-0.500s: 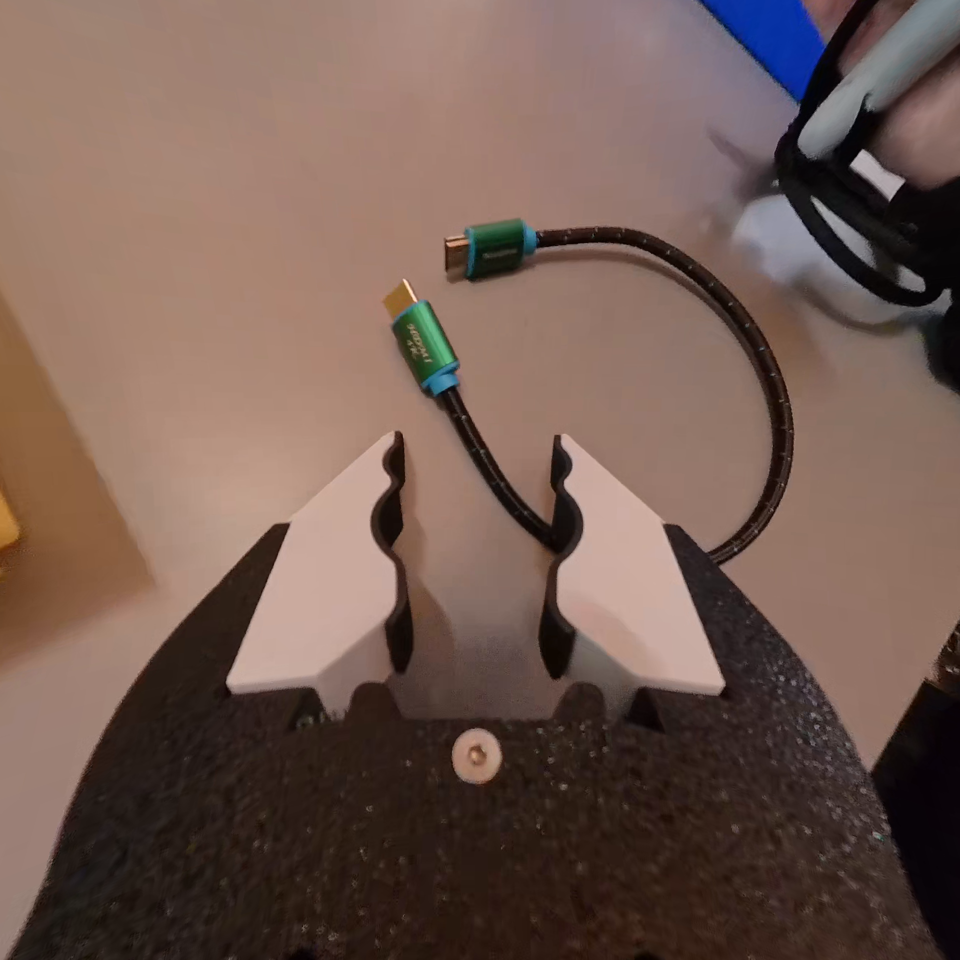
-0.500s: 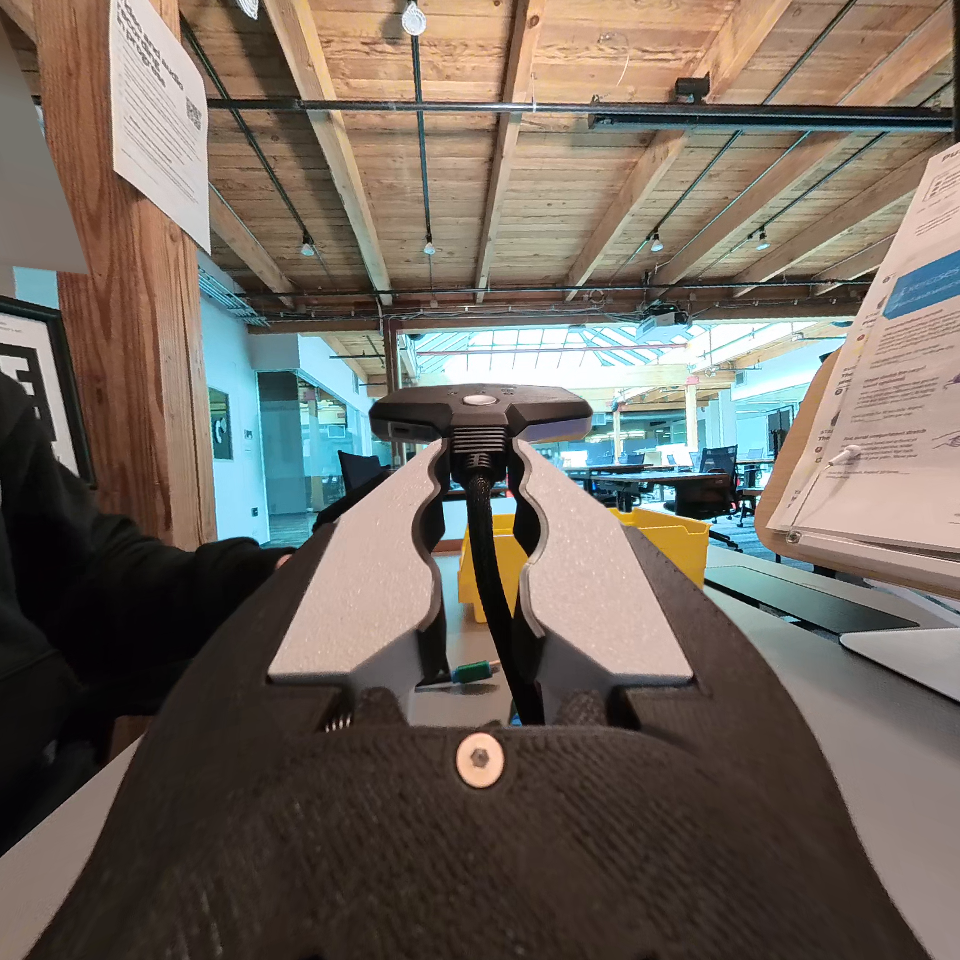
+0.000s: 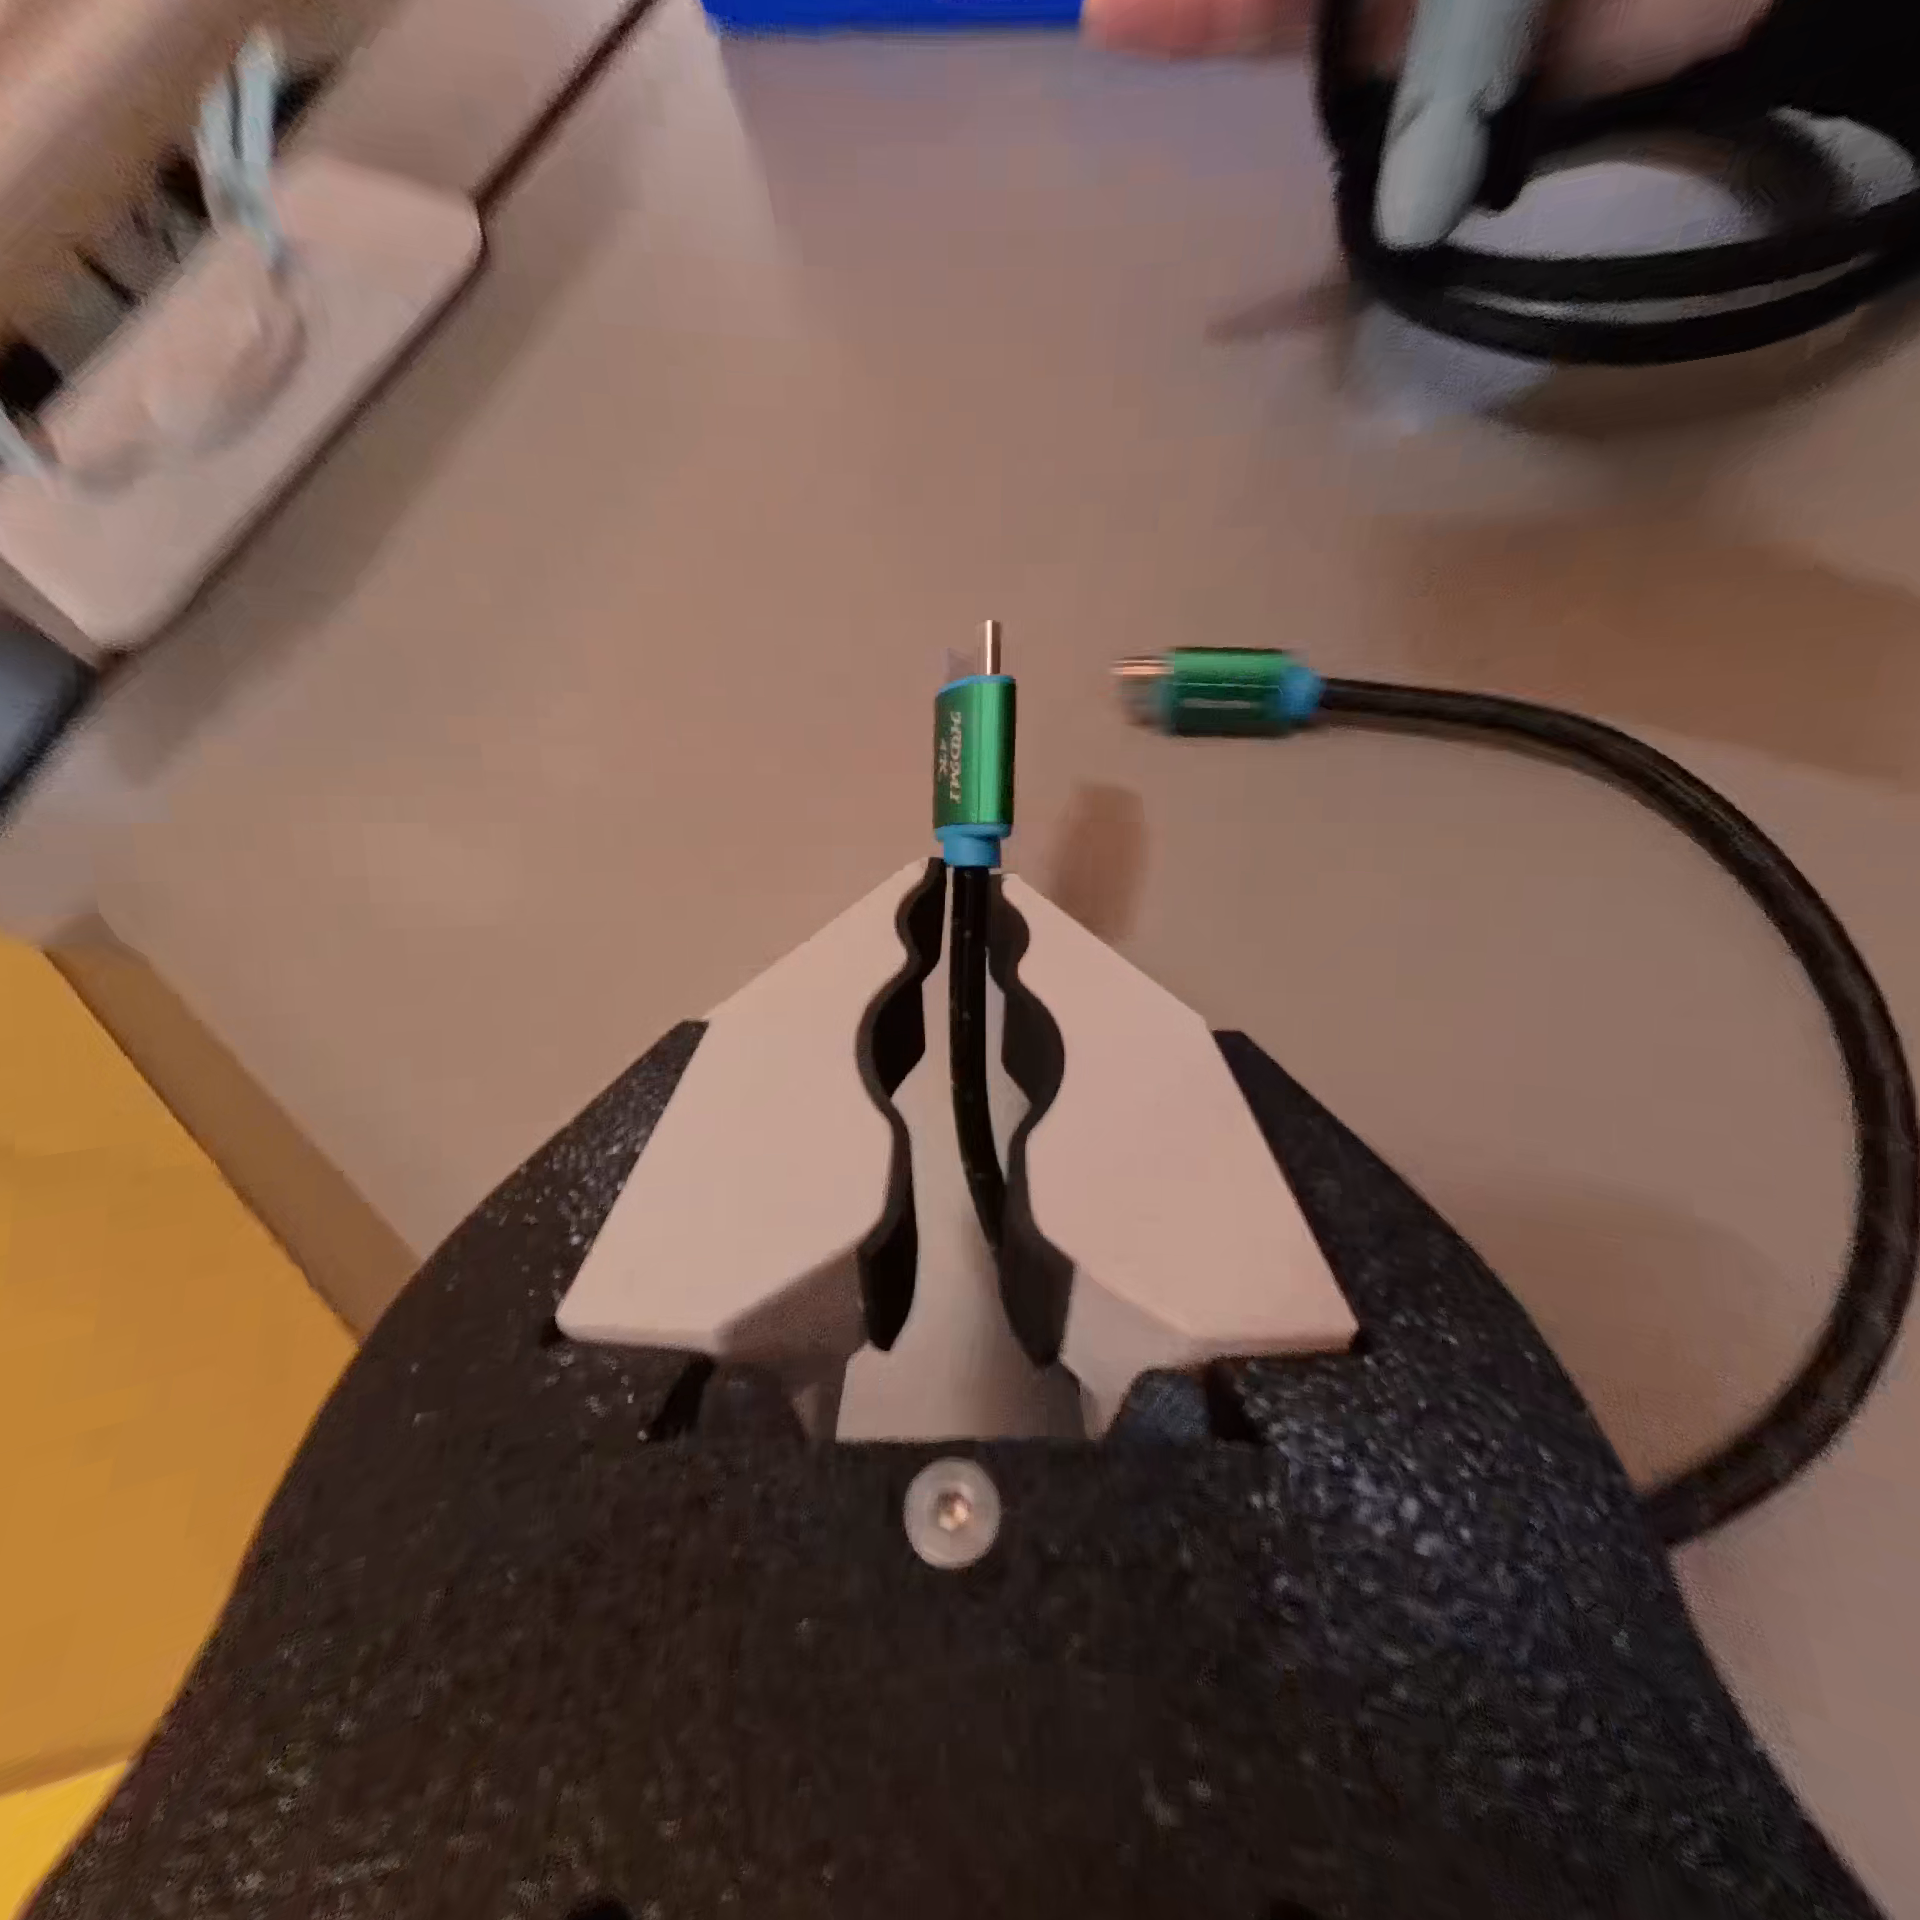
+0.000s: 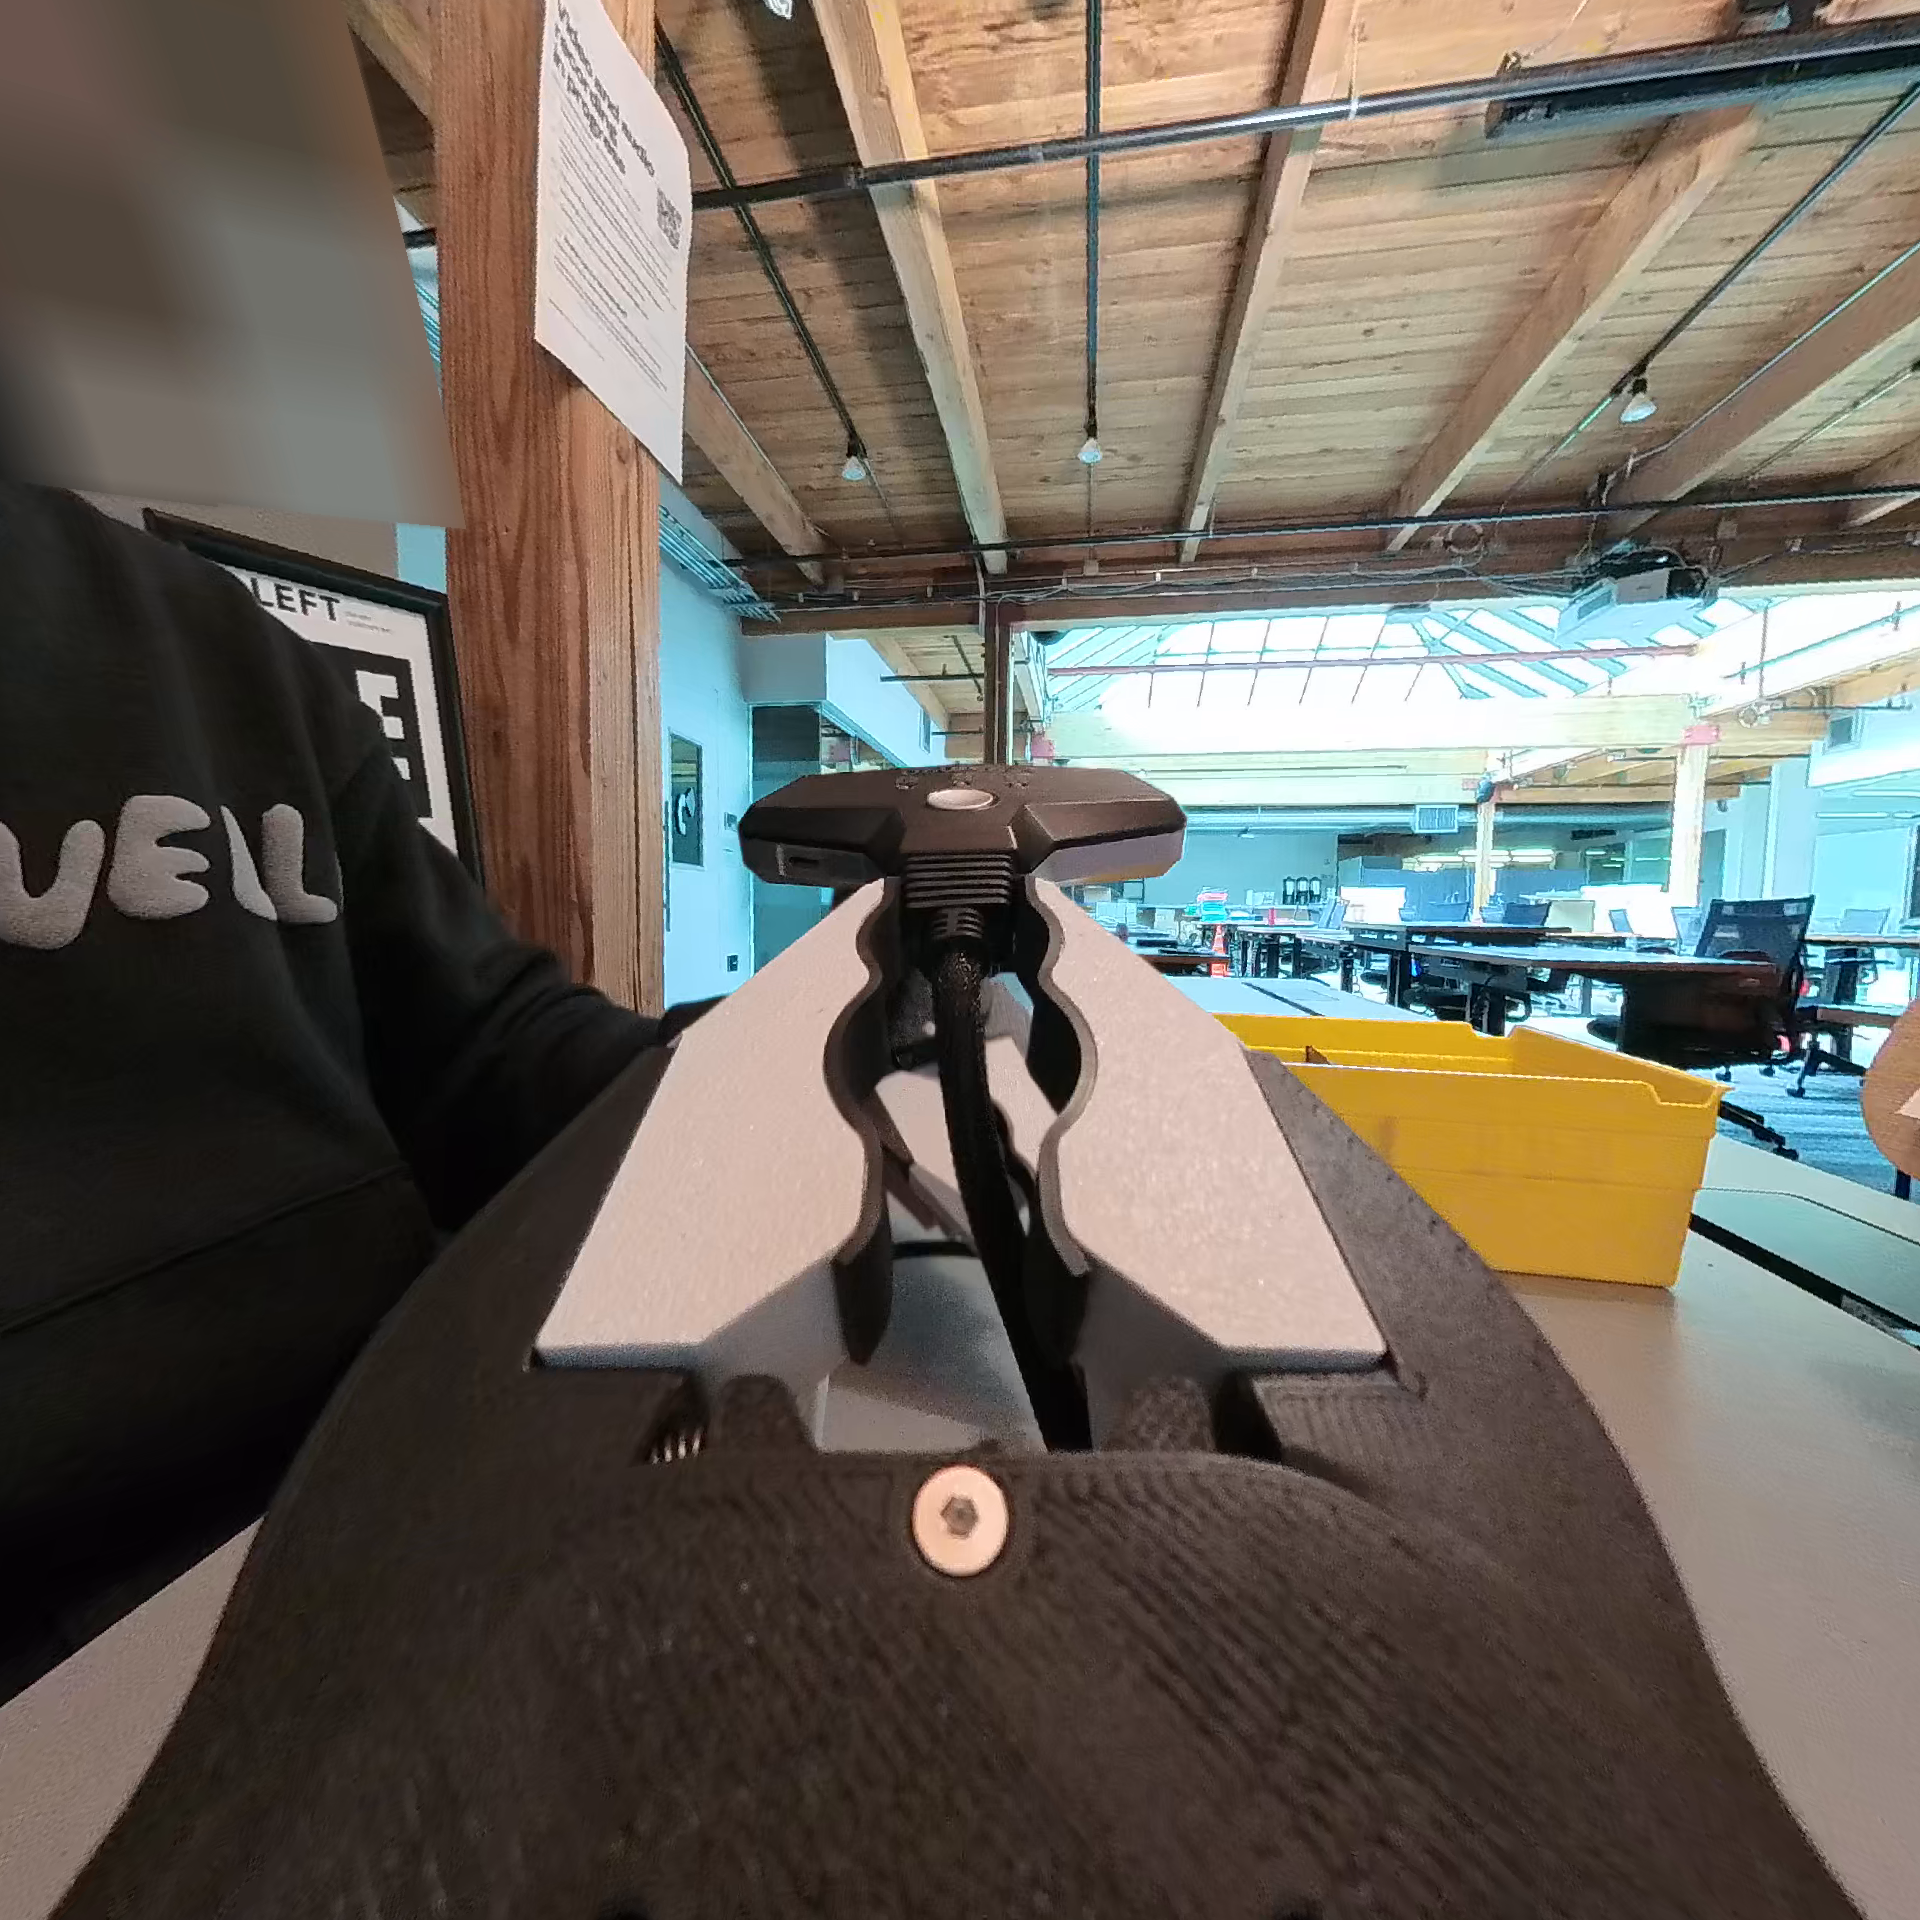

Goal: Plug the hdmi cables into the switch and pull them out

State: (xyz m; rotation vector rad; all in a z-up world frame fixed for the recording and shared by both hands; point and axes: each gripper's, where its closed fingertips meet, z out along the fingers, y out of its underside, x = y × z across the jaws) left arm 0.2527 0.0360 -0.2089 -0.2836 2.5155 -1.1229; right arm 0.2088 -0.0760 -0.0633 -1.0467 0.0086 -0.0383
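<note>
Between the left tool (image 3: pixel 966 883) tips, a stiff braided cable (image 3: pixel 971 1039) is clamped just behind its green plug (image 3: pixel 971 764); the right tool (image 4: pixel 956 914) clamps the switch (image 4: pixel 961 826) cable.

In the left wrist view, we see the second green HDMI plug (image 3: pixel 1226 691) smeared by motion, and its braided cable (image 3: pixel 1766 997) passes out of sight behind the gripper body. The far gripper (image 3: pixel 1455 125) and black cable loop (image 3: pixel 1662 291) at upper right are blurred and cut by the top edge; the grey objects (image 3: pixel 229 395) at upper left are too blurred to identify. In the right wrist view, the switch (image 4: pixel 961 826) has its far side hidden, and a page (image 4: pixel 1896 1070) is cropped by the right edge.
</note>
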